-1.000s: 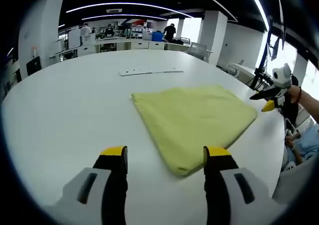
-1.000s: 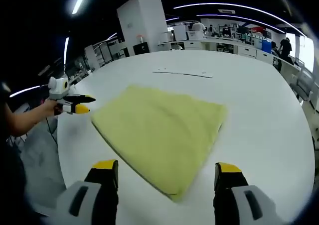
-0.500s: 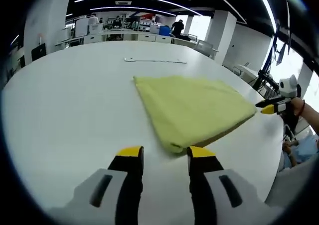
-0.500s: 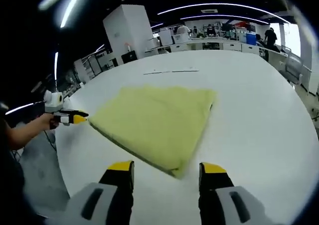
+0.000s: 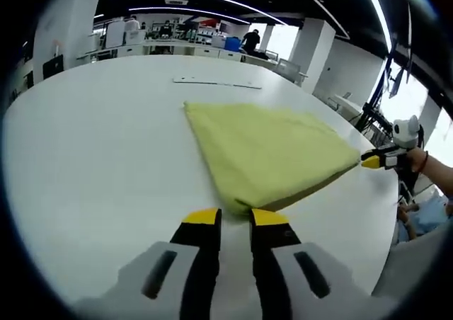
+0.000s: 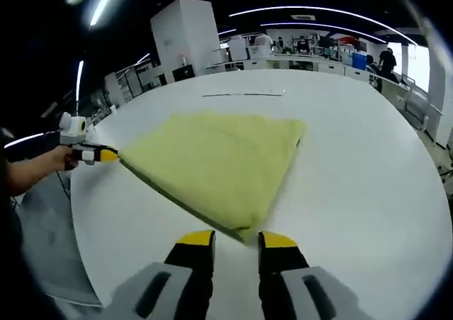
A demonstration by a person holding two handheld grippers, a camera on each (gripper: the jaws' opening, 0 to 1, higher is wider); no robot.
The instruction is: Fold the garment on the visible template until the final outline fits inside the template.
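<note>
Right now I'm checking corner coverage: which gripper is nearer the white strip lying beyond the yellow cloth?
Cannot tell. The left gripper and right gripper each sit at a near corner of the yellow cloth, with the white strip beyond its far edge.

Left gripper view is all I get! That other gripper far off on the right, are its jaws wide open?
Observer: No. In the right gripper view, the right gripper has its jaws close together, with a slim gap. A corner of the cloth lies right at the tips.
Operator: Where's my gripper from there?
Observer: The left gripper points its yellow tip at the cloth's left corner.
Operator: What's holding it?
Observer: A hand, out past the table edge.
</note>
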